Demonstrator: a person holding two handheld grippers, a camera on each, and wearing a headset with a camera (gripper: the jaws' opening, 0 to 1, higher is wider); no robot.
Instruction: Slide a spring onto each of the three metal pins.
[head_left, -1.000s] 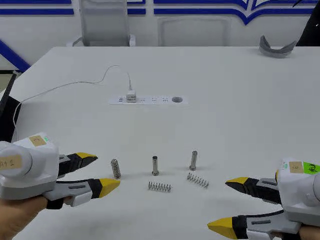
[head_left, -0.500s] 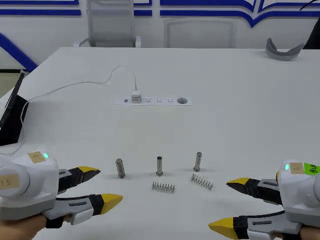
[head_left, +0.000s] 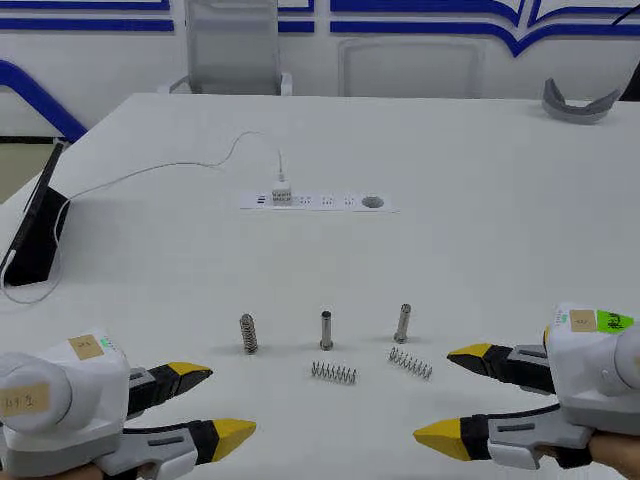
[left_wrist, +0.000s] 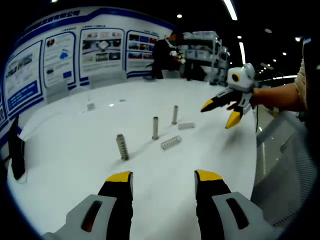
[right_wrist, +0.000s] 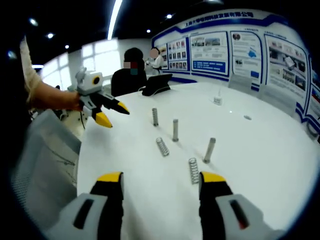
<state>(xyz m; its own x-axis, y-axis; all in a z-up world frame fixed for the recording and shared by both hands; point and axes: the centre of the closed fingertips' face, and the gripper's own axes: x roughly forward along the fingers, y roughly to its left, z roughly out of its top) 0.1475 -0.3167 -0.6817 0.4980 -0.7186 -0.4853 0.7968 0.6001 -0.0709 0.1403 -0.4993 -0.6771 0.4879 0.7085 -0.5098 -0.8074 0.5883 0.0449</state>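
Three metal pins stand in a row on the white table. The left pin (head_left: 248, 333) wears a spring; the middle pin (head_left: 326, 329) and right pin (head_left: 402, 323) are bare. Two loose springs lie in front: one (head_left: 333, 373) below the middle pin, another (head_left: 410, 363) below the right pin. My left gripper (head_left: 221, 403) hovers open at the lower left, short of the sprung pin (left_wrist: 122, 147). My right gripper (head_left: 456, 396) is open at the lower right, close to the nearer loose spring (right_wrist: 193, 170). Both hold nothing.
A white power strip (head_left: 318, 202) with a plugged-in cable lies mid-table. A dark laptop (head_left: 36, 233) leans at the left edge. A grey curved object (head_left: 581, 102) rests at the far right. Chairs stand behind the table. People sit beyond the laptop (right_wrist: 155, 84) in the right gripper view.
The camera has shifted, so the scene sits further right in the picture. Both grippers stay open; the left one has dropped lower and back from the sprung pin. Pins and springs are unmoved.
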